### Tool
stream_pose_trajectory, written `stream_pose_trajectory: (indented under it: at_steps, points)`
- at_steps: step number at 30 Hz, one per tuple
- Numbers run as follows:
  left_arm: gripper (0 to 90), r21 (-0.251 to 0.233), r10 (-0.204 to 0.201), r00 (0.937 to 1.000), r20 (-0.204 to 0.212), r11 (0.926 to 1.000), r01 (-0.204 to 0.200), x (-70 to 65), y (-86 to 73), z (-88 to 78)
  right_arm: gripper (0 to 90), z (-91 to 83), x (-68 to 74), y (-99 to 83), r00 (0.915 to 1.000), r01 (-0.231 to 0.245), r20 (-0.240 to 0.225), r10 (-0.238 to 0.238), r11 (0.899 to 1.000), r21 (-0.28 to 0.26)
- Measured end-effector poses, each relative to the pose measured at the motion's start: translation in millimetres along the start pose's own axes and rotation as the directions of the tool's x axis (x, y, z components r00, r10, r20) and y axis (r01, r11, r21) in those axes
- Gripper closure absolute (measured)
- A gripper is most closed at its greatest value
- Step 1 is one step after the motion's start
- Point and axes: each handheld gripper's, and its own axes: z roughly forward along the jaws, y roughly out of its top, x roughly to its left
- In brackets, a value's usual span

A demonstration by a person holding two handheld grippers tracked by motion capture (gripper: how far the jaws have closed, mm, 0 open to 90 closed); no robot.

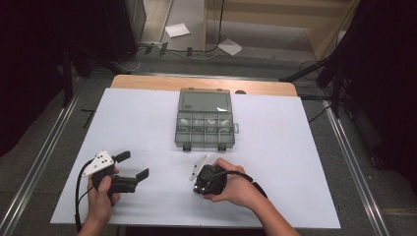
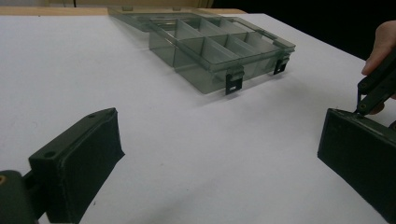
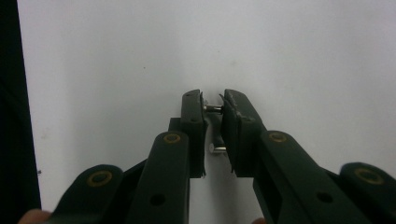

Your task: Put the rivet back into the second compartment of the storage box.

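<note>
A smoky clear compartment box (image 1: pixel 205 129) lies open in the middle of the white table, its lid (image 1: pixel 205 102) laid flat behind it, and small pale parts rest in its cells. Seen again in the left gripper view, the box (image 2: pixel 219 51) stands ahead. My right gripper (image 1: pixel 206 183) points down at the table just in front of the box. Its pads are nearly together on a small metal screw (image 3: pixel 212 108) that spans the gap of the right gripper (image 3: pixel 214 100). A second screw (image 3: pixel 217 149) lies lower in that gap. My left gripper (image 1: pixel 133 164) rests at the front left, open and empty (image 2: pixel 219 154).
The white table sheet (image 1: pixel 295 162) has bare room on both sides of the box. A wooden edge (image 1: pixel 147 82) runs along the back. Dark stands, cables and loose papers (image 1: pixel 177 29) lie on the floor beyond. The right hand (image 2: pixel 380 44) shows at the edge of the left gripper view.
</note>
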Motion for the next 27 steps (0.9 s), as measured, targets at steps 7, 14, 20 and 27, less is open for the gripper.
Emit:
stream_pose_trajectory:
  at_steps: [7,14,20,27]
  points:
    - [0.0,0.001,-0.003,1.0,-0.001,1.0,0.003,0.0,-0.1,0.2,80.1,-0.8,-2.0,0.3,0.9998,-0.015,-0.014,0.014,1.0,-0.013]
    - [0.0,-0.001,-0.007,1.0,-0.002,1.0,0.007,0.1,0.0,-0.4,80.1,-3.1,-3.9,0.9,0.9997,-0.019,-0.016,0.018,1.0,-0.024]
    - [0.0,-0.002,0.0,1.0,0.0,1.0,0.0,-0.3,-0.1,0.2,80.1,-8.4,-6.3,1.7,0.9994,-0.032,-0.012,0.032,0.999,-0.035]
    - [0.0,-0.003,0.0,1.0,0.0,1.0,0.0,-0.4,0.1,-0.1,80.2,-12.8,-10.3,3.2,0.9992,-0.038,-0.013,0.038,0.999,-0.039]
